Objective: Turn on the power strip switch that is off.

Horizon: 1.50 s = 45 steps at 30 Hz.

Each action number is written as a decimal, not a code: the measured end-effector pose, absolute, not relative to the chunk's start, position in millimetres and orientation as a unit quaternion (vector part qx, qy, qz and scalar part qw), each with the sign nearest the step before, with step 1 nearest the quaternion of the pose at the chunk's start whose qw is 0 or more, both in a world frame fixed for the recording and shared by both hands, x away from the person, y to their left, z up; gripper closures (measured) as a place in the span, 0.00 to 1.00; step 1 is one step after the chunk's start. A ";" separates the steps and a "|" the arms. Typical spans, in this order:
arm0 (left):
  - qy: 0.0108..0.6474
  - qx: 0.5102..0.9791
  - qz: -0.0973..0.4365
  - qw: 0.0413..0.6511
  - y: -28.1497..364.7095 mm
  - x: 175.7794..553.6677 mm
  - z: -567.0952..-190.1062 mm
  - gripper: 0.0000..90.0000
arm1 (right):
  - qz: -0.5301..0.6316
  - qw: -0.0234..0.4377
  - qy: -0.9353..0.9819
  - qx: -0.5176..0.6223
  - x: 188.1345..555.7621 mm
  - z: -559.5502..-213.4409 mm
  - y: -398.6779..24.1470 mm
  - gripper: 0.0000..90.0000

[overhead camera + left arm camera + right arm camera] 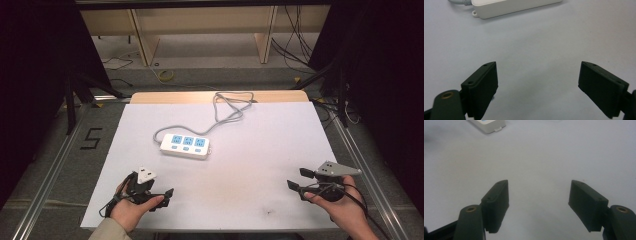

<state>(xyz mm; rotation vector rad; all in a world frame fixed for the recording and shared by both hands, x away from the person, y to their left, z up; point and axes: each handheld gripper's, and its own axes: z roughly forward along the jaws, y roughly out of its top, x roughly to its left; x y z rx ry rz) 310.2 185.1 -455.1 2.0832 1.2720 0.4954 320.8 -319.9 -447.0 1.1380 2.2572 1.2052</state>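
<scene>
1. Power strip (185,146): white, flat, rectangular w/ rounded corners; lies on the white table sheet (250,150), a bit left of centre and towards the far half, long axis slightly slanted to the sheet's edges.
2. Top face has 3 light-blue socket panels in a row, each w/ a small blue button just below it on the near side.
3. Grey-white cable (225,112) leaves the strip's left end, curves up and right, then loops near the far edge of the sheet by the wooden table edge (150,96).
4. Left gripper view: strip's near edge (511,7) shows at top, plain white side wall, a small mounting tab at the corner, ribbed cable sleeve at top left.
5. Right gripper view: one corner of the strip (489,125) at top left, white w/ a bit of blue on top and a small tab.
6. Left gripper (159,196): held in the left hand (131,210) at the near-left part of the sheet; jaws spread wide, bare sheet between them. Well apart from the strip.
7. Right gripper (299,179): in the right hand (345,210) at the near-right edge; jaws spread too, nothing between. Also well apart from the strip.
8. Both grippers' jaws point roughly inward/forward; strip untouched.
</scene>
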 end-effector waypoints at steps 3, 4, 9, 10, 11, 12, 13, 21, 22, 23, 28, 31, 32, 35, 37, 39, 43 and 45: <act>0.483 0.792 0.189 0.322 184.2 310.7 -454.7 0.19 | 0.424 0.171 0.794 0.401 320.0 -446.7 -320.4 0.37; 0.483 0.791 0.190 0.324 183.9 311.0 -454.5 0.20 | 0.424 0.171 0.794 0.402 319.8 -446.6 -320.5 0.37; 0.487 0.784 0.204 0.326 184.5 312.5 -451.3 0.33 | 0.422 0.170 0.795 0.401 319.7 -446.8 -320.4 0.37; 0.487 0.784 0.204 0.326 184.5 312.5 -451.3 0.37 | 0.422 0.170 0.795 0.401 319.7 -446.8 -320.4 0.37; 0.490 0.780 0.212 0.327 185.1 312.8 -449.5 0.42 | 0.423 0.171 0.795 0.400 320.0 -446.7 -319.8 0.37; 0.491 0.774 0.224 0.330 186.8 314.1 -446.0 0.47 | 0.422 0.170 0.796 0.400 319.9 -446.6 -319.6 0.37; 0.491 0.774 0.224 0.330 186.8 314.1 -446.0 0.53 | 0.422 0.170 0.796 0.400 319.8 -446.7 -319.3 0.37; 0.490 0.757 0.238 0.361 186.4 319.0 -438.9 0.93 | 0.419 0.172 0.798 0.397 320.4 -446.8 -319.2 0.37; 0.490 0.757 0.238 0.361 186.2 320.1 -438.5 0.96 | 0.419 0.172 0.798 0.397 320.4 -446.9 -319.1 0.37; 0.493 0.755 0.236 0.362 185.2 320.8 -438.3 0.96 | 0.419 0.172 0.798 0.397 320.4 -446.9 -319.1 0.37; 0.492 0.762 0.226 0.357 180.0 325.1 -437.9 0.99 | 0.417 0.172 0.800 0.396 320.4 -446.9 -317.9 0.37; 0.492 0.762 0.226 0.356 177.2 329.1 -437.1 0.99 | 0.417 0.171 0.800 0.396 320.6 -447.2 -317.6 0.37; 0.492 0.762 0.227 0.355 176.6 330.7 -436.9 0.99 | 0.417 0.171 0.800 0.396 320.6 -447.2 -317.6 0.37; 0.494 0.761 0.229 0.354 174.9 336.1 -436.8 0.99 | 0.417 0.171 0.800 0.395 320.8 -447.3 -317.7 0.37; 0.495 0.760 0.230 0.354 174.4 339.8 -436.4 0.99 | 0.417 0.172 0.800 0.396 320.9 -447.5 -317.6 0.37; 0.496 0.759 0.229 0.354 174.2 343.3 -436.0 0.99 | 0.417 0.171 0.800 0.396 321.1 -447.9 -317.3 0.37; 0.499 0.758 0.227 0.353 174.9 349.6 -435.6 0.99 | 0.416 0.170 0.801 0.396 321.5 -448.1 -317.2 0.37; 0.502 0.756 0.225 0.354 175.5 352.1 -435.1 0.99 | 0.415 0.169 0.801 0.397 321.1 -448.2 -316.9 0.37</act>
